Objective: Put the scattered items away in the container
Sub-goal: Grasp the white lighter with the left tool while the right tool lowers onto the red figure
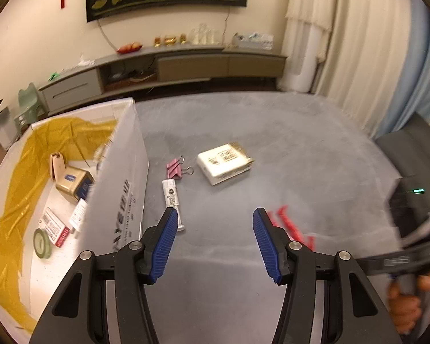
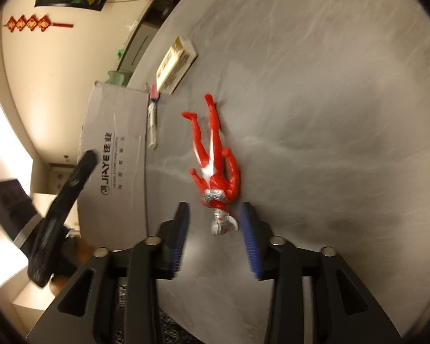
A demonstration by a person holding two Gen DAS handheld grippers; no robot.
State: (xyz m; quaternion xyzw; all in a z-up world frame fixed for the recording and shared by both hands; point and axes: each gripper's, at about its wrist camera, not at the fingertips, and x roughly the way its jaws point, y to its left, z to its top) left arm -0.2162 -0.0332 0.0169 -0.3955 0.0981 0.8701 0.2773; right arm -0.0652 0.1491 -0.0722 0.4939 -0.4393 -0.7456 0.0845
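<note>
A white cardboard box (image 1: 120, 177) (image 2: 114, 143) with a yellow liner stands at the left of the grey table and holds several small items. On the table lie a white tube (image 1: 172, 200) (image 2: 152, 123), a pink binder clip (image 1: 175, 167) (image 2: 154, 91), a white and gold packet (image 1: 225, 162) (image 2: 175, 66) and a red toy figure (image 1: 286, 223) (image 2: 215, 157). My left gripper (image 1: 213, 218) is open above the table, its left finger over the tube's end. My right gripper (image 2: 215, 215) is open, with the figure's silver head between its fingertips.
The grey round table (image 1: 272, 132) (image 2: 315, 86) has bare surface to the right and front. The other gripper with a hand (image 1: 410, 258) shows at the right edge. A low TV cabinet (image 1: 163, 68) and curtains (image 1: 358, 57) stand behind.
</note>
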